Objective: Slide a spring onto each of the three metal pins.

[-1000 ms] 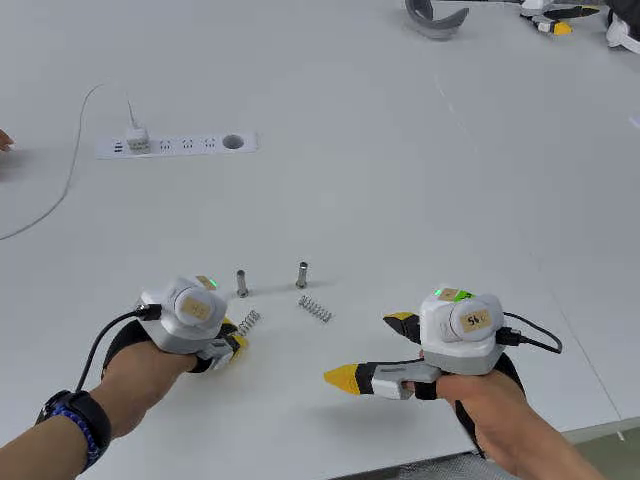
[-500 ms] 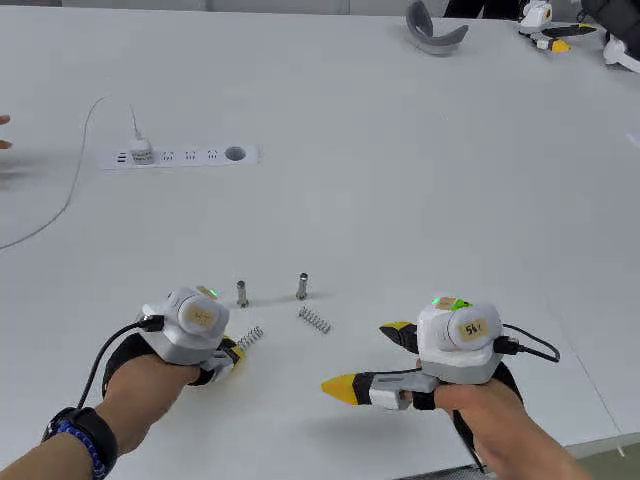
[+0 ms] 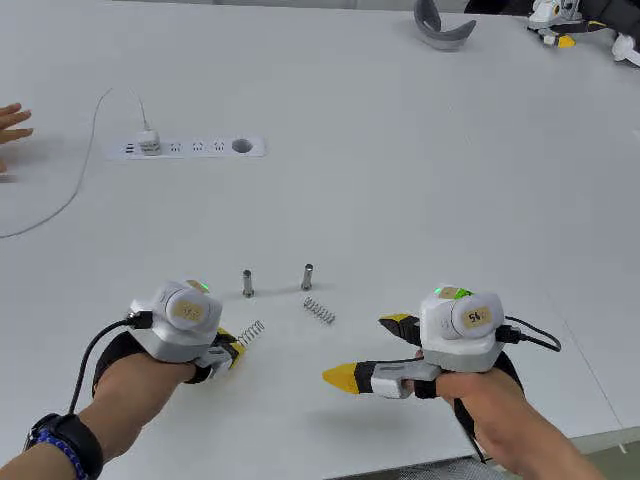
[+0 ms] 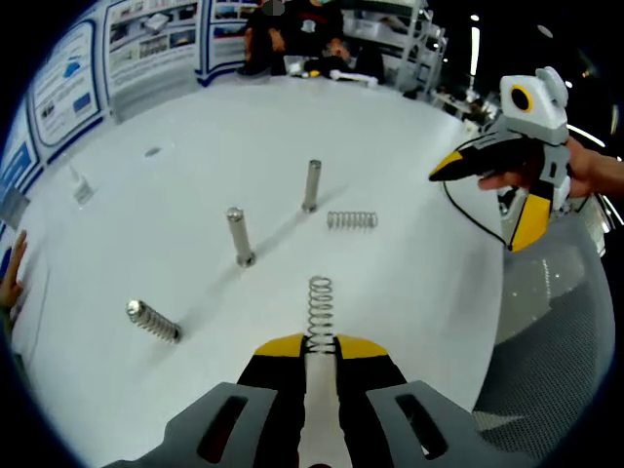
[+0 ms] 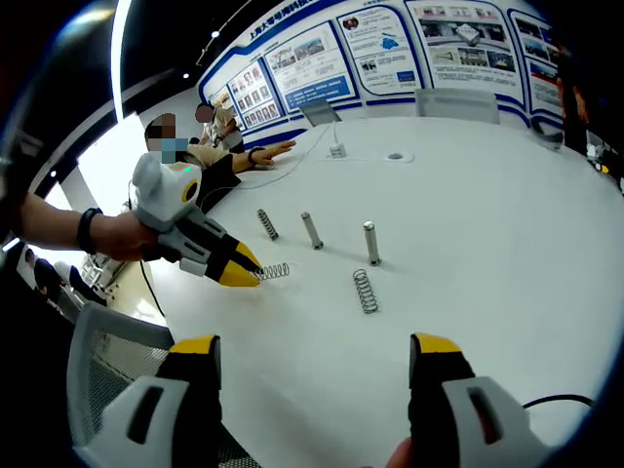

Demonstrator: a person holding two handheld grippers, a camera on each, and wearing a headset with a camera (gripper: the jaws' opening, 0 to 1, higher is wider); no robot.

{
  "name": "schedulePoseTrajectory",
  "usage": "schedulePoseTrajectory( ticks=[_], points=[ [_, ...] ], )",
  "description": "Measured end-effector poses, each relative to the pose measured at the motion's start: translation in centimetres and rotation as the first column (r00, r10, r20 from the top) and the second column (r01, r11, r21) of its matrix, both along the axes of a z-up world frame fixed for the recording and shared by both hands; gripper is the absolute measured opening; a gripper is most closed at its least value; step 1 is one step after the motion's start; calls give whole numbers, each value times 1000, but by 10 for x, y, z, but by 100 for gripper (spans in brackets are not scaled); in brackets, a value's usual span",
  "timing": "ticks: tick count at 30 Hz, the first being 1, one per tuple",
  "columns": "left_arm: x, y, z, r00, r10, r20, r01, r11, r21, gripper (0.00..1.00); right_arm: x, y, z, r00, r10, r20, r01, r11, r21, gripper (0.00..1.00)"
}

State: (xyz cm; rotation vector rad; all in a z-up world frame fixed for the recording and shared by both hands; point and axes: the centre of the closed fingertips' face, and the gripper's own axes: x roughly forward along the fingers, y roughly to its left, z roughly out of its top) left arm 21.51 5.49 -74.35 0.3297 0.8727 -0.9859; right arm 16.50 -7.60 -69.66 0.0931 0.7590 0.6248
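the left gripper (image 4: 320, 343) is clenched on the near end of a spring (image 4: 320, 304), which sticks straight out past the yellow tips with its free end low over the white table (image 4: 409, 292); whether it touches the table i cannot tell. a light, springy little coil like that will bend and could flick loose if squeezed mid-length, so i'd judge the end grip sensible: it leaves the open bore facing forward to go over a pin. ahead of it stand two bare metal pins, the nearer pin (image 4: 238, 237) and the farther pin (image 4: 311, 185), both upright on small bases, thin, smooth and likely easy to tip with a sideways nudge. off to that gripper's left a third pin (image 4: 153, 320) already wears coils; it seems to lie over, though i cannot be sure. a loose spring (image 4: 351, 220) lies flat just beside the farther pin, apart from it, and should roll at a touch. the right gripper (image 5: 314, 343) hangs with jaws spread wide and nothing between them, well back from the parts, free to steady a pin. nothing stands between the held spring and the nearer pin. farther out on the table sit a power strip (image 3: 185, 147) with its cable (image 3: 72, 185), and another person's hand (image 3: 12, 120) rests at the edge, all well apart from the work.
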Motion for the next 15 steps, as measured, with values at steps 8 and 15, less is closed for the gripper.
schedulePoseTrajectory(
  ticks=[8,15],
  points=[
    [-5,3,8,1000,-8,14,8,1000,-3,11,2,7,4,1000,17,3,-17,1000,18,78],
    [-9,2,21,999,-21,25,22,1000,-15,10,5,16,6,1000,30,0,-30,998,48,76]
  ],
)
